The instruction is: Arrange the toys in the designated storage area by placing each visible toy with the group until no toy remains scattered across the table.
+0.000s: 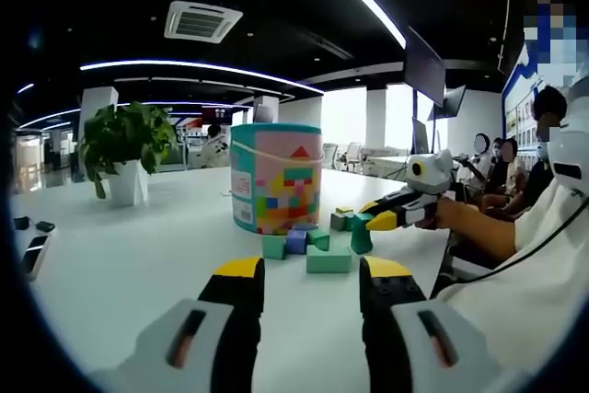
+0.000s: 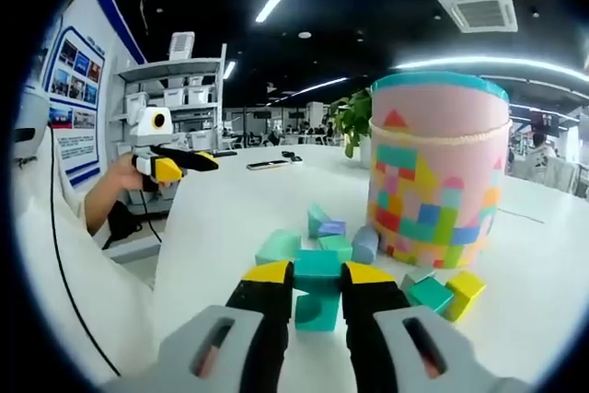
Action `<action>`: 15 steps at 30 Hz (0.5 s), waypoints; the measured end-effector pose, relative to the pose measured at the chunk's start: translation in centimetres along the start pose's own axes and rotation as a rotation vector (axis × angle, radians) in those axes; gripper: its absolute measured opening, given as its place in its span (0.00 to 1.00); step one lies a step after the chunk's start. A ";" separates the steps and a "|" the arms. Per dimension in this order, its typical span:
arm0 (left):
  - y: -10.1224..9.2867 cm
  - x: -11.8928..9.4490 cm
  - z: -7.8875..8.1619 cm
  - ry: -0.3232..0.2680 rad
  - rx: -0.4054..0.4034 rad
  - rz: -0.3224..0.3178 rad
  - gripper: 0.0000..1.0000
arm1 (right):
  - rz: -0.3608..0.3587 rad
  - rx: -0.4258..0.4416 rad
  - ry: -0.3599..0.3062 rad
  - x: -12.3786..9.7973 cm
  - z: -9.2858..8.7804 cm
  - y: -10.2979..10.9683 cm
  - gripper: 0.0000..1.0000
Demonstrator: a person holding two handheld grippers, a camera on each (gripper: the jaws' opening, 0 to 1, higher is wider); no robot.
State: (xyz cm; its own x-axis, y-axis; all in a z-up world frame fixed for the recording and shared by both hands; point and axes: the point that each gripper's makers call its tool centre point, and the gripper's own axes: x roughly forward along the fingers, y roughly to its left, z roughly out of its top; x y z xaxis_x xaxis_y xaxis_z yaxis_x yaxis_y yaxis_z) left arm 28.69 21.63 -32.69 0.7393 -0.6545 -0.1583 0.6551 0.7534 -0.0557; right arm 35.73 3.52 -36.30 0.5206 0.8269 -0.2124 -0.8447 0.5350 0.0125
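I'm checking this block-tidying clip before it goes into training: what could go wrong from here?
1. The right gripper is shut on a teal block just above the cluster; setting it down carelessly could scatter the blocks.
2. The yellow block and others lie close to the patterned tub; a nudge might push them apart.
3. The left gripper hangs open over the white table, idle.

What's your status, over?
Right gripper fingers shut on teal block. Left gripper open, holding nothing. Block pile beside bucket. Nothing in the way.

teal block (image 2: 318, 296) partly hidden behind right gripper (image 2: 308, 275), far desks blurred
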 end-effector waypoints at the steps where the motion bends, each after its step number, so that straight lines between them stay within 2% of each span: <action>1: 0.0 0.0 0.0 0.000 0.001 0.000 0.42 | -0.002 0.017 -0.005 -0.1 0.2 0.0 0.20; 6: 0.0 0.0 0.0 -0.001 0.000 0.000 0.42 | -0.026 0.003 -0.058 -0.6 1.9 0.7 0.20; 15: 0.1 -0.1 0.1 -0.002 0.002 0.002 0.42 | -0.043 0.019 -0.104 -1.2 3.7 1.1 0.20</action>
State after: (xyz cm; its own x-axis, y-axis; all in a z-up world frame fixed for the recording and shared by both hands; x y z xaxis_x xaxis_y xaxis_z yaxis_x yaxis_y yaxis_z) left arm 28.67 21.76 -32.61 0.7411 -0.6529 -0.1564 0.6537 0.7548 -0.0538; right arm 34.66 3.77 -32.44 0.5674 0.8160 -0.1109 -0.8192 0.5730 0.0246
